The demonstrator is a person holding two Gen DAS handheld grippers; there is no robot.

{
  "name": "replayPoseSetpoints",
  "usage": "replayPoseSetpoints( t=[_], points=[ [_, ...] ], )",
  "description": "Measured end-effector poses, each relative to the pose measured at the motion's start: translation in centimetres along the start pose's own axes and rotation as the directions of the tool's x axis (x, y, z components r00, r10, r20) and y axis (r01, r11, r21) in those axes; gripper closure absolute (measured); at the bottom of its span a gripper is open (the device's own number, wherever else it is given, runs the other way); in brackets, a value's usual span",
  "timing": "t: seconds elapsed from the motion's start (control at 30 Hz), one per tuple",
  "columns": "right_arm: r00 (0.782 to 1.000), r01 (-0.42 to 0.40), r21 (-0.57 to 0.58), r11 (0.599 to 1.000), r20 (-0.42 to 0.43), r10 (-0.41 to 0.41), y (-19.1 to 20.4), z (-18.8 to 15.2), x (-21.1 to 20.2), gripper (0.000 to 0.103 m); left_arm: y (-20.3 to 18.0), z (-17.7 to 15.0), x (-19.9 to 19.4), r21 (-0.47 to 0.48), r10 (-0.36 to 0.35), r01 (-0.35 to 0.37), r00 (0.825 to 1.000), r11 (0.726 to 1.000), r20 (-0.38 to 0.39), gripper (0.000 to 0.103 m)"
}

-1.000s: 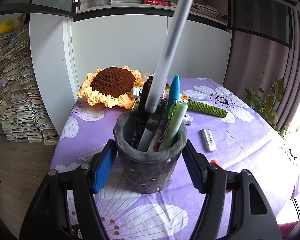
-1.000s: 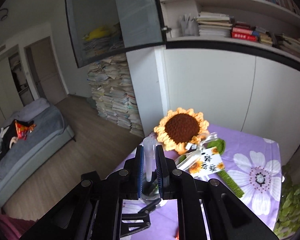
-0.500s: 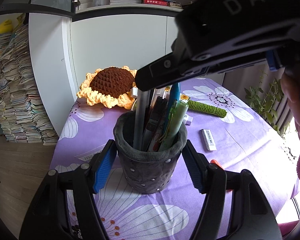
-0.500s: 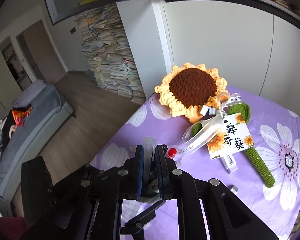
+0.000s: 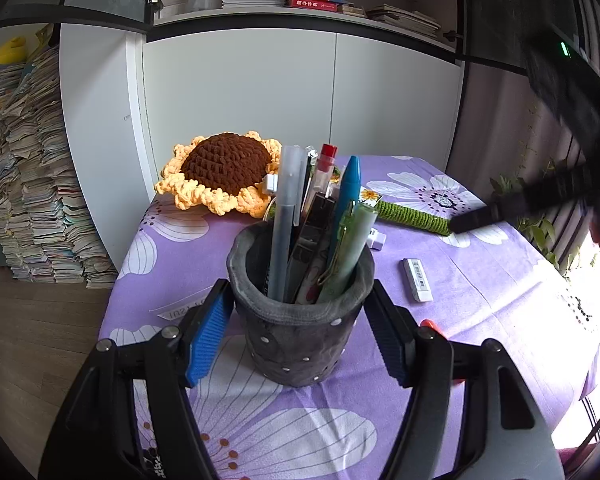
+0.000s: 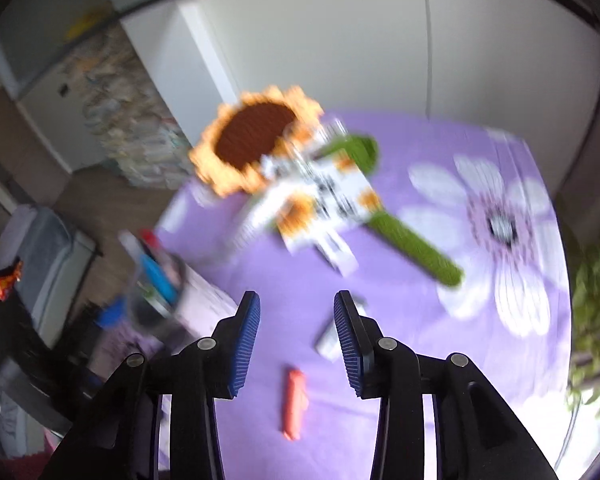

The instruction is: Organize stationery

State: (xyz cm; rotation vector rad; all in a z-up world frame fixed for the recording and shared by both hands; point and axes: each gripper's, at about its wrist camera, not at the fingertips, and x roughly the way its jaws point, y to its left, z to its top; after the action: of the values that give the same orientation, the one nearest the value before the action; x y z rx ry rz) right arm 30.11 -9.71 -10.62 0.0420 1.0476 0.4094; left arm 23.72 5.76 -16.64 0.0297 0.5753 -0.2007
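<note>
Your left gripper [image 5: 300, 334] clasps the grey pen holder [image 5: 300, 328], nearest on the purple floral tablecloth [image 5: 500, 300], its translucent pen [image 5: 286, 216] standing among the others. Your right gripper [image 6: 297, 334] (blurred) has just been opening, nothing between its jaws; below lie an orange pen [image 6: 294, 408] and white eraser [image 5: 417, 280].

Left claw [image 5: 298, 320] clamped on a dark grey pen holder [image 5: 300, 320] on the flower-print bench [image 5: 480, 288].
The holder stands upright, both blue pads pressing its sides; it carries a translucent grey pen [image 5: 285, 216], a red-capped pen [image 5: 323, 176] and a blue pen [image 5: 347, 192]. Behind lies a crocheted sunflower [image 5: 224, 172]; to the right, a white eraser [image 5: 417, 280].
</note>
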Motion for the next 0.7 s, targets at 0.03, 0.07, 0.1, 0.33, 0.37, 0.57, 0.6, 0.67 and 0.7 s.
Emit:
replayPoseSetpoints(
  t=[0.03,0.07,0.1,0.33,0.37,0.57,0.6,0.67,0.7],
  points=[
    [1.0,-0.004,0.004,1.0,-0.026,0.004,-0.4,-0.8,0.6,0.064,0.0,0.0,0.0,0.0,0.0,0.0,1.0,1.0,0.0,0.037],
    [0.999,-0.009,0.003,1.0,-0.05,0.009,-0.5,-1.6,1.1,0.064,0.0,0.0,0.0,-0.001,0.001,-0.001,1.0,1.0,-0.001,0.037],
    [0.996,-0.015,-0.005,1.0,-0.084,0.015,-0.4,-2.5,1.8,0.064,0.0,0.1,0.1,-0.001,0.002,-0.002,1.0,1.0,-0.002,0.037],
    [0.982,-0.024,-0.044,0.999,-0.186,0.015,1.1,-4.7,5.0,0.064,0.1,0.1,0.0,-0.007,0.002,-0.002,1.0,1.0,-0.012,0.037],
    [0.981,-0.019,-0.05,0.999,-0.194,0.009,1.2,-4.7,5.4,0.064,0.2,0.1,0.0,-0.008,0.001,-0.002,1.0,1.0,-0.013,0.037],
    [0.971,-0.01,-0.044,0.999,-0.238,-0.001,1.2,-4.9,7.3,0.065,0.1,0.1,0.0,-0.005,0.002,-0.002,1.0,1.0,-0.013,0.037],
    [0.971,-0.007,-0.049,0.999,-0.24,-0.006,1.3,-4.9,7.6,0.067,0.1,0.1,0.0,-0.006,0.002,-0.002,1.0,1.0,-0.013,0.037],
    [0.973,0.012,-0.07,0.997,-0.228,-0.028,1.5,-4.9,7.8,0.088,0.1,0.1,0.0,-0.006,0.003,-0.003,1.0,1.0,-0.013,0.037],
    [0.973,0.017,-0.075,0.997,-0.23,-0.034,1.6,-4.9,7.8,0.088,0.1,0.1,0.0,-0.005,0.003,-0.003,1.0,1.0,-0.013,0.037]
  ],
)
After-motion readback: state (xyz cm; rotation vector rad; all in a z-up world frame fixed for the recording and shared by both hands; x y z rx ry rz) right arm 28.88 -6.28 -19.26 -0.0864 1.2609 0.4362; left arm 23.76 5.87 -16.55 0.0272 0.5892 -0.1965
